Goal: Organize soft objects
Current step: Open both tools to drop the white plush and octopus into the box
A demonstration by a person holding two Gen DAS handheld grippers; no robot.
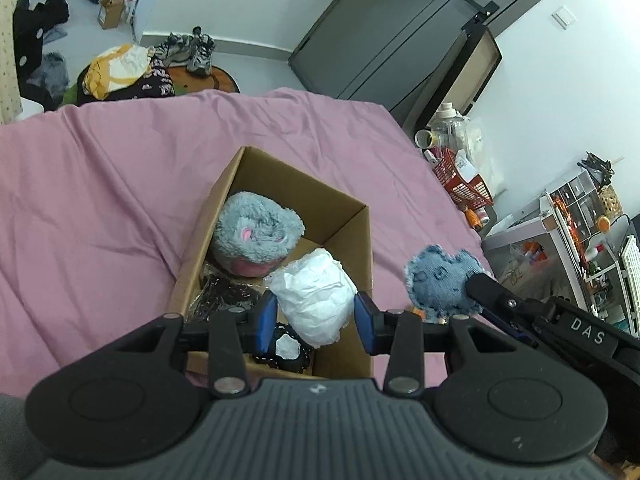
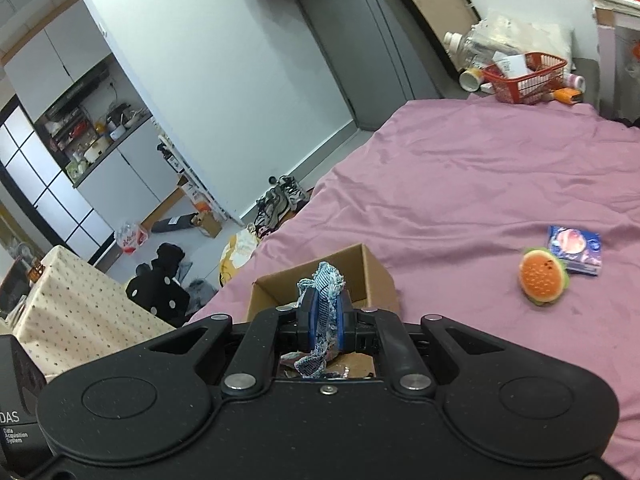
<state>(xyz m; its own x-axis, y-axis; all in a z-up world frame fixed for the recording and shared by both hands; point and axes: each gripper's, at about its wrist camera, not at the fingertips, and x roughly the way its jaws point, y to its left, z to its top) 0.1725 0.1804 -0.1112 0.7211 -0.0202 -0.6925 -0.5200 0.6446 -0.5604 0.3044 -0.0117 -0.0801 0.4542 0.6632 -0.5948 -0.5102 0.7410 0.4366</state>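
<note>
An open cardboard box lies on the pink bedsheet. Inside it are a grey and pink plush and some dark patterned items. My left gripper hangs over the box's near end, its blue pads pressed on either side of a white crumpled bundle. My right gripper is shut on a frayed blue denim heart. The left wrist view shows that denim heart just right of the box. A burger plush lies on the sheet to the right, apart from both grippers.
A blue packet lies beside the burger plush. A red basket with bottles stands past the bed's far corner. Shoes, clothes and bags litter the floor beyond the bed. A dotted cloth-covered table stands at the left.
</note>
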